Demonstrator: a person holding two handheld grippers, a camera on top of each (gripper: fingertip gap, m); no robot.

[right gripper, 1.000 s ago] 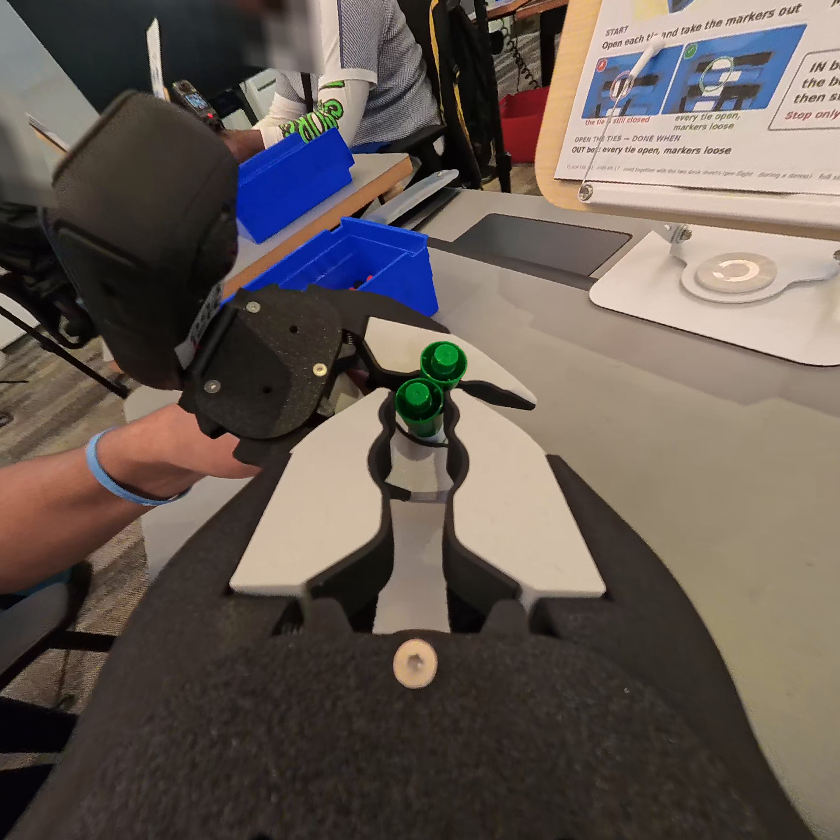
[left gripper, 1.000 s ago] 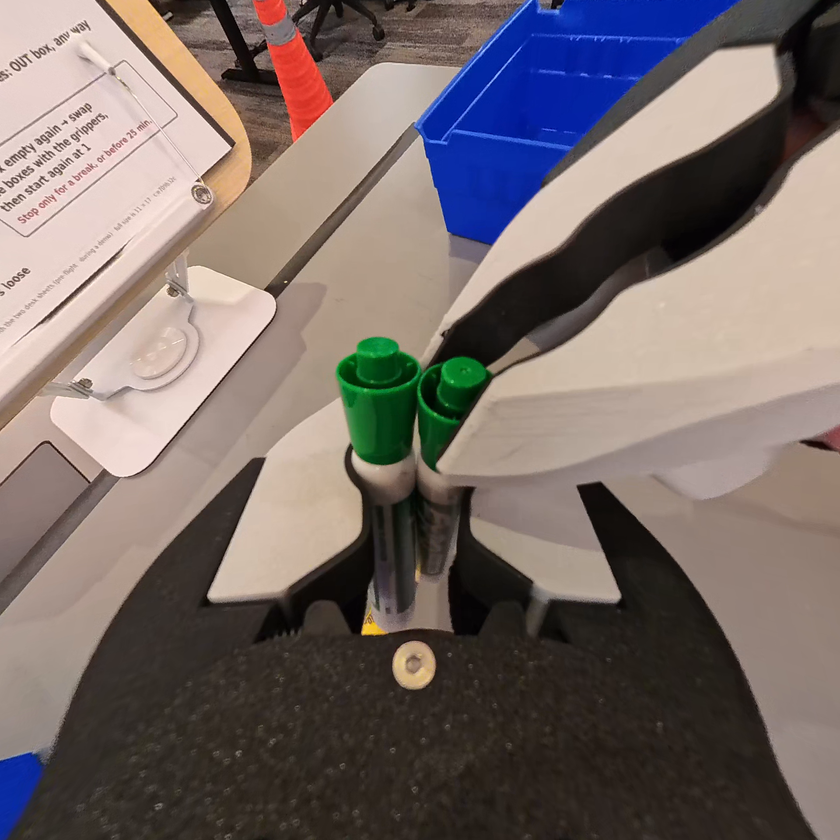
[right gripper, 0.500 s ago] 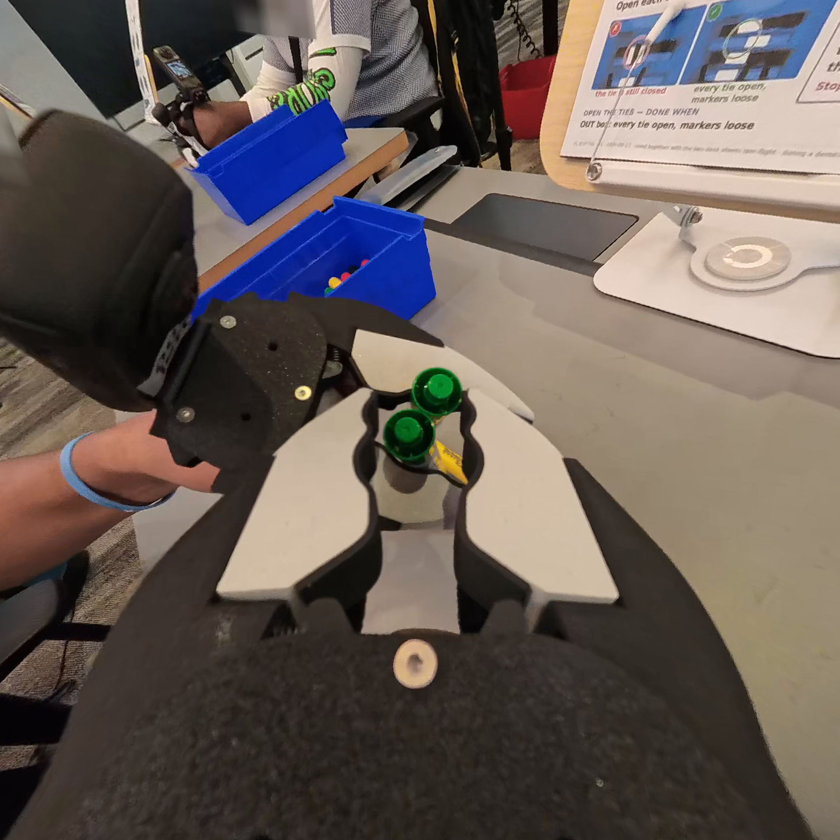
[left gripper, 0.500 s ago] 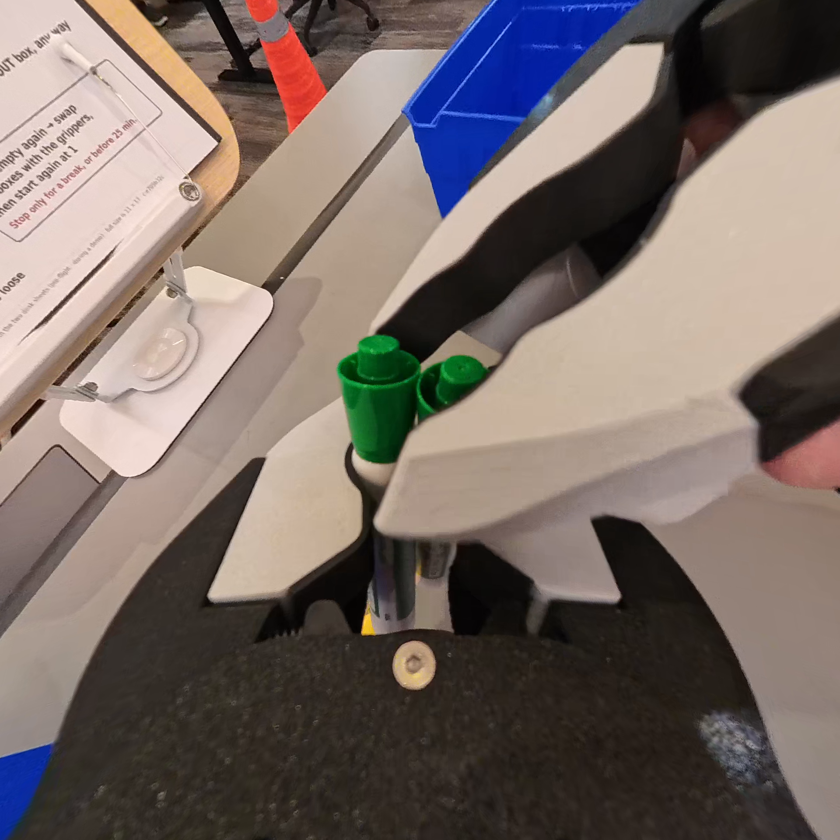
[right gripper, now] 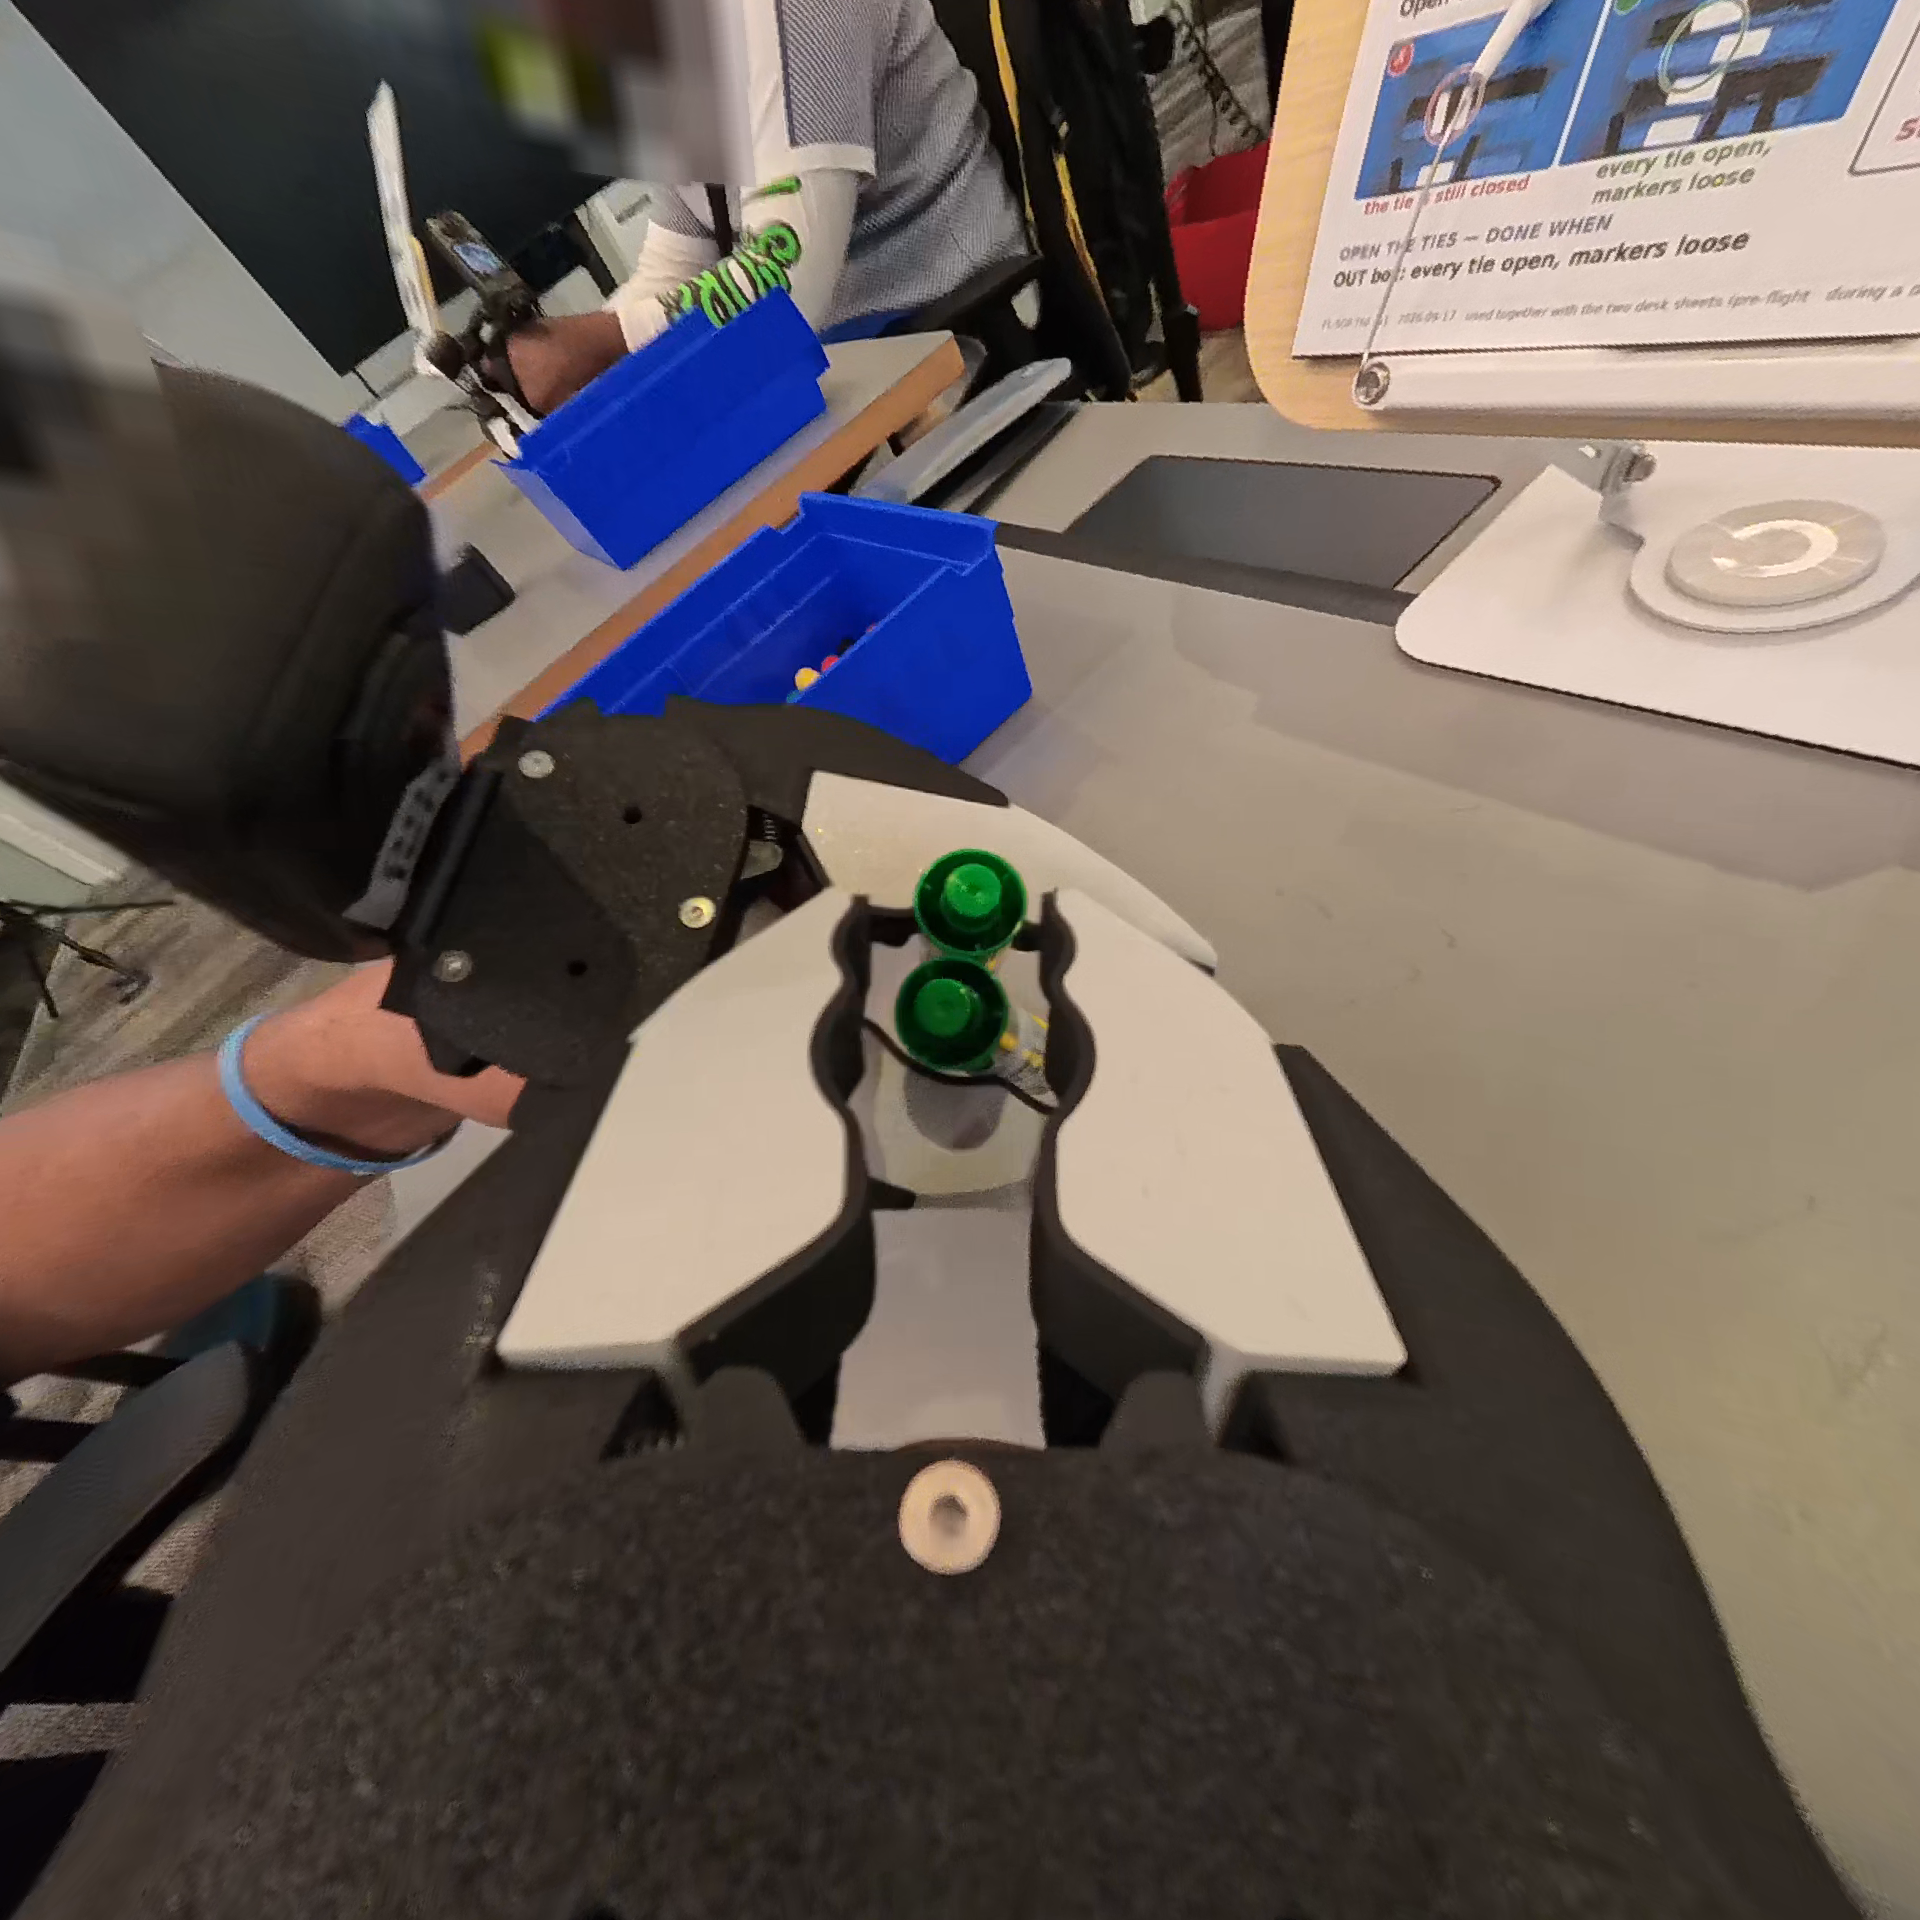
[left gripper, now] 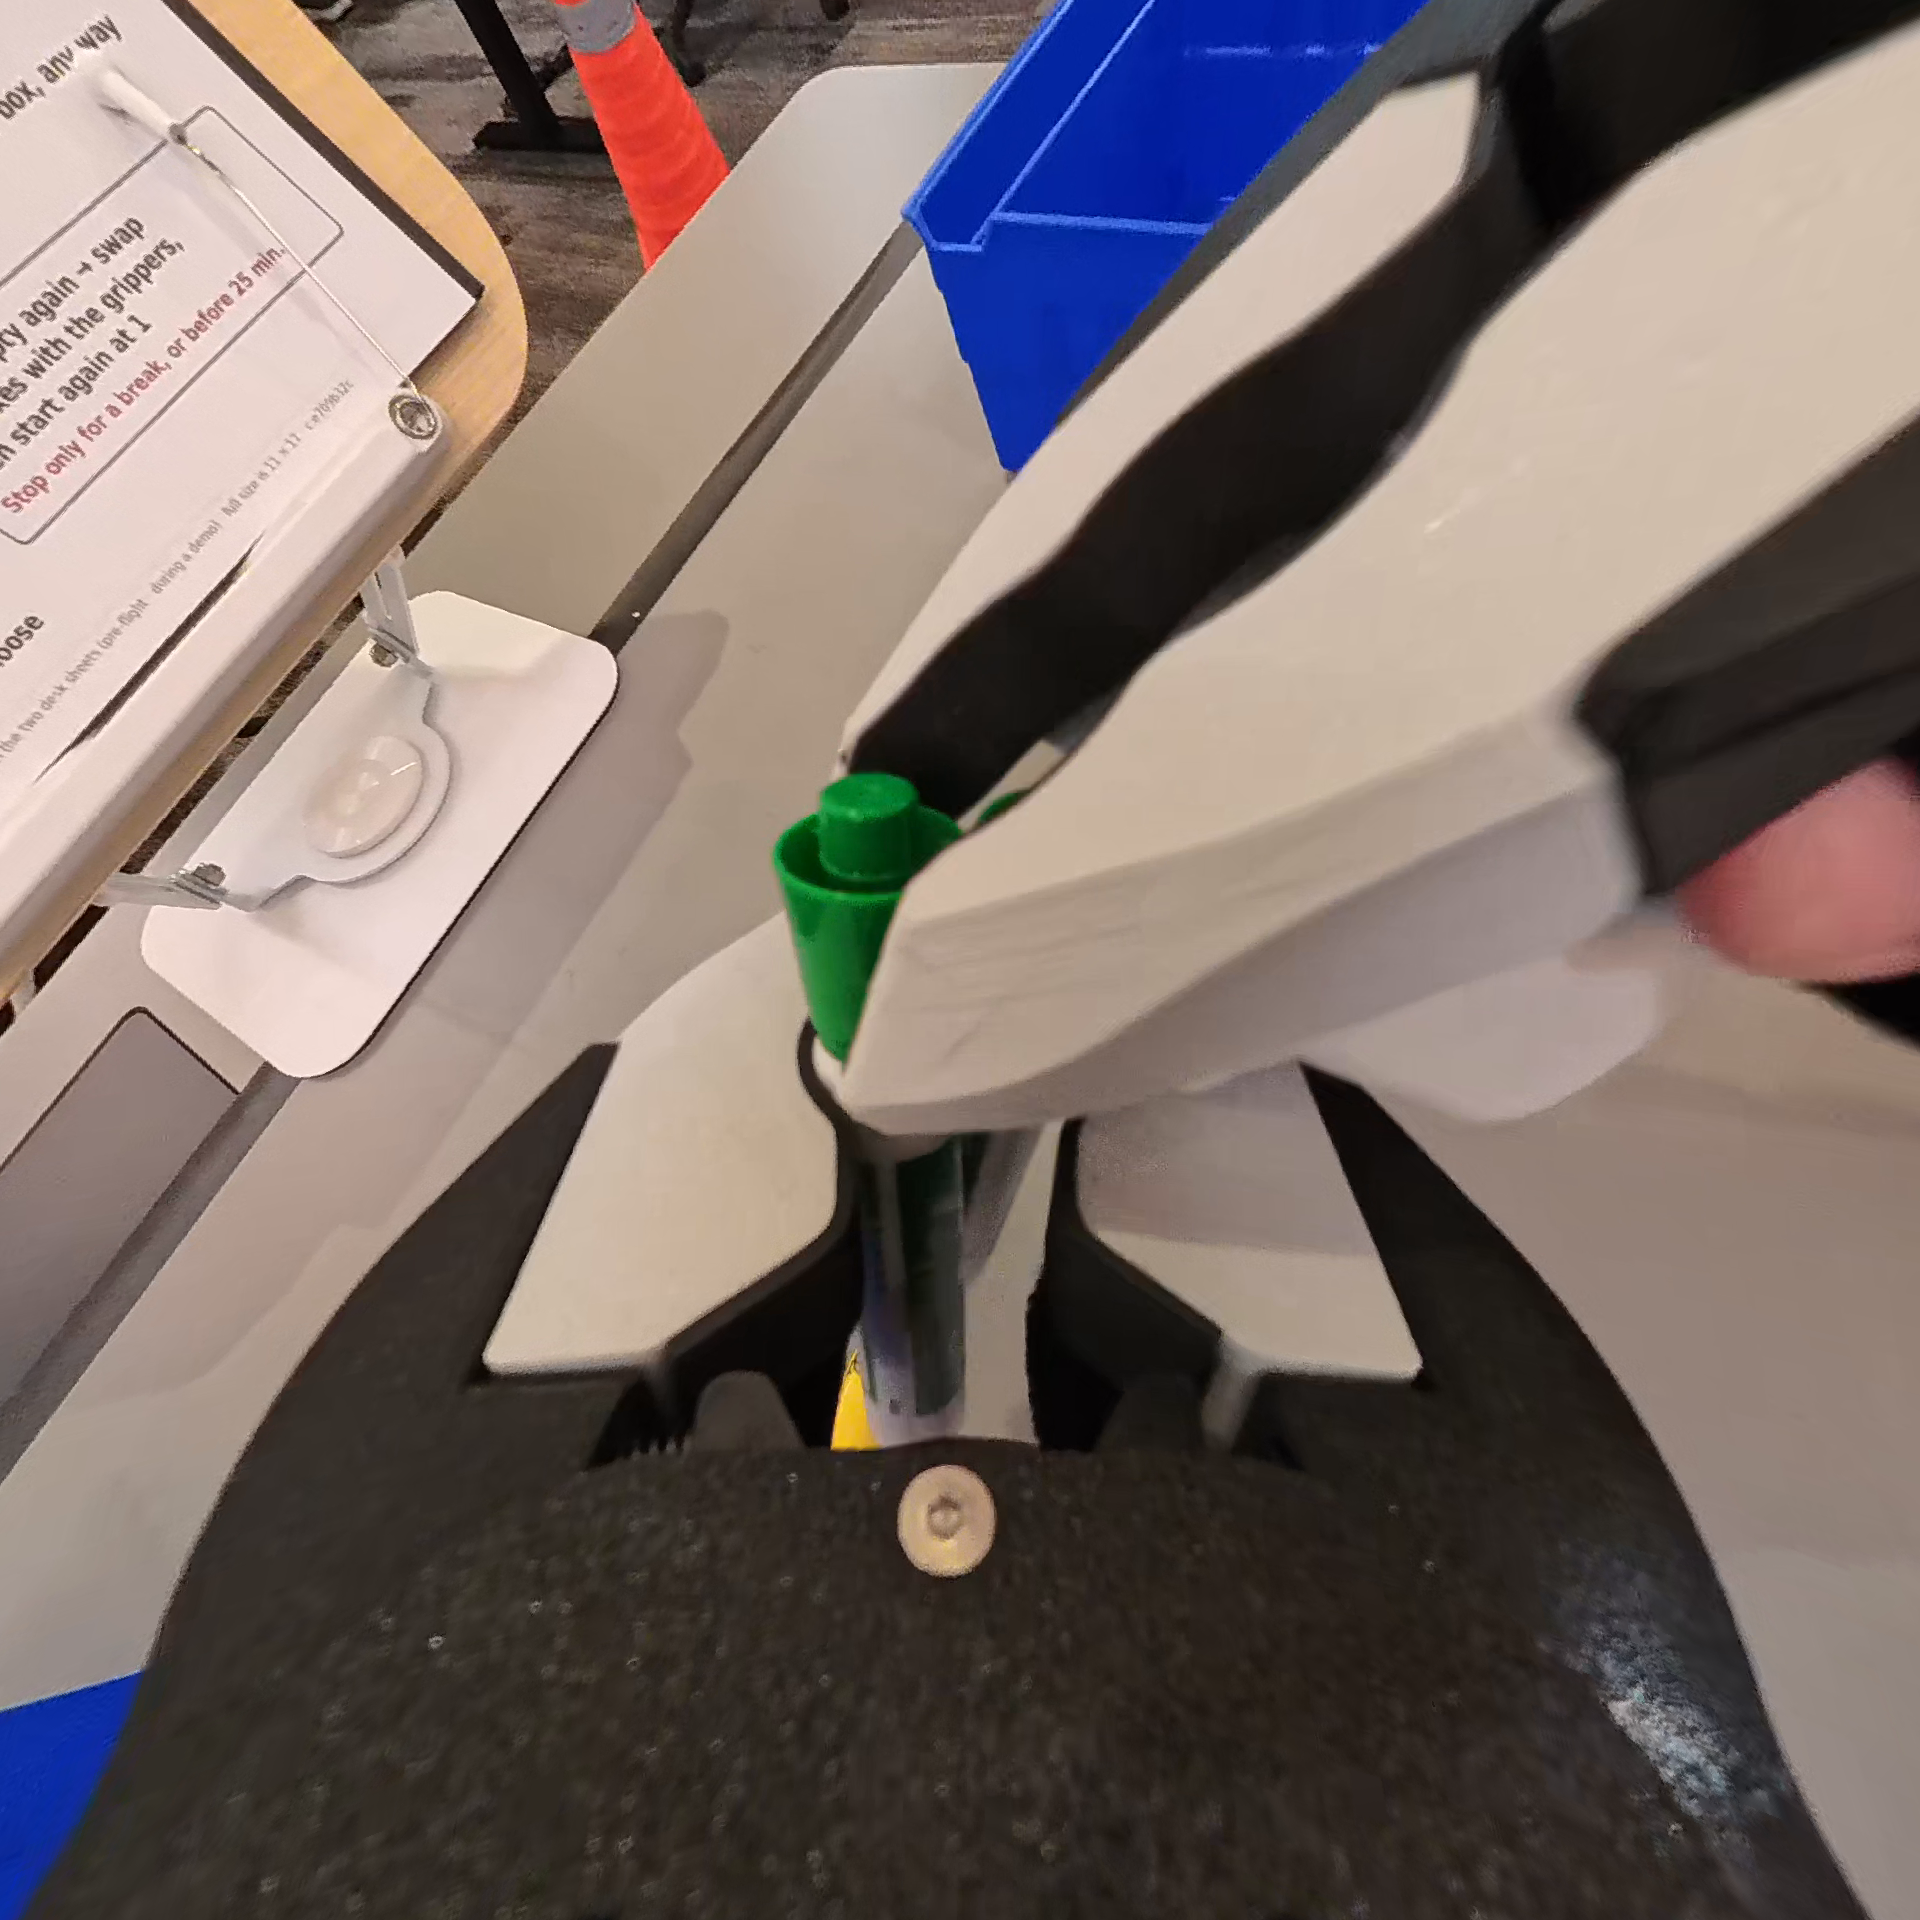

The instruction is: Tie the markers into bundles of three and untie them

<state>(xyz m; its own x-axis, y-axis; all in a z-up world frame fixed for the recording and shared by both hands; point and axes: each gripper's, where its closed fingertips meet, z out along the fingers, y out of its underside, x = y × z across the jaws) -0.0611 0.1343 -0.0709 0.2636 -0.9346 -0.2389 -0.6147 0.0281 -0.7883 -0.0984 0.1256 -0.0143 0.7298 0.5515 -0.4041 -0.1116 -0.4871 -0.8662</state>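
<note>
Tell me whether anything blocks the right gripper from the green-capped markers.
Nothing visible does. The right gripper already has the green-capped markers between its fingers; the left gripper holds them from below.

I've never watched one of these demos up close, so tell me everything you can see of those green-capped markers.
The green-capped markers are at least two pens with glossy green plastic caps and pale barrels bearing labels. They are held above the grey desk, clamped in the left gripper, with the right gripper around them, apparently not clamping. A thin black tie loops by the nearer cap.
</note>
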